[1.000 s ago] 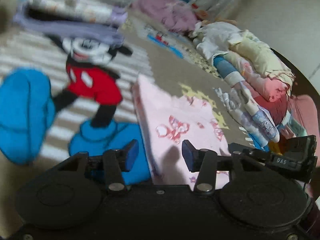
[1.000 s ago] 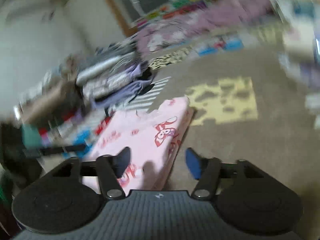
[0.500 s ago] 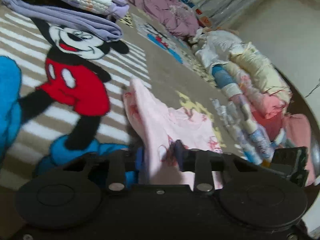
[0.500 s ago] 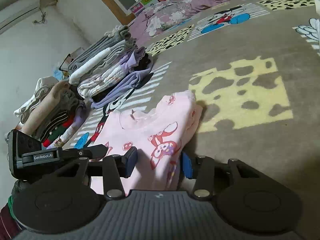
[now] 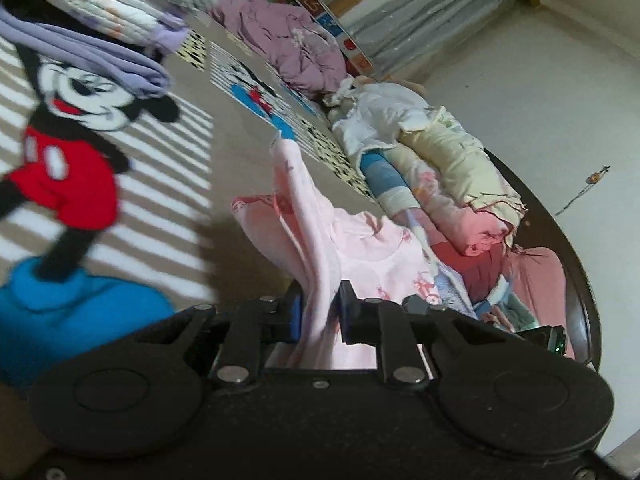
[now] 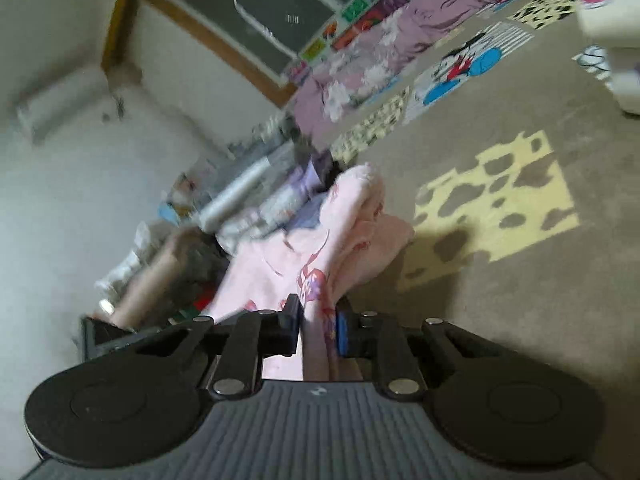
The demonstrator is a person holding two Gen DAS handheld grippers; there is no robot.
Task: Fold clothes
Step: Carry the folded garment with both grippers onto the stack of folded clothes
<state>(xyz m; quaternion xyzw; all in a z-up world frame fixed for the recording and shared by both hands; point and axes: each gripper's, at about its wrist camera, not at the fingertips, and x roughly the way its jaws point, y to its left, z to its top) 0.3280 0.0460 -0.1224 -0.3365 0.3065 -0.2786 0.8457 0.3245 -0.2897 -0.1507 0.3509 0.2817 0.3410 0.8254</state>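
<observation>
Above cartoon-print rug [image 5: 168,184], pink printed soft cotton garment [image 5: 360,248] hangs lifted, near edge clenched in my left gripper [image 5: 318,314] and right gripper [image 6: 318,326], likely raised to carry fold across.

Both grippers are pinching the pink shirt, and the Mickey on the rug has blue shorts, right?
Not quite. Mickey on the rug wears red shorts, as the left wrist view shows. Both the left gripper and right gripper do pinch the pink shirt.
</observation>
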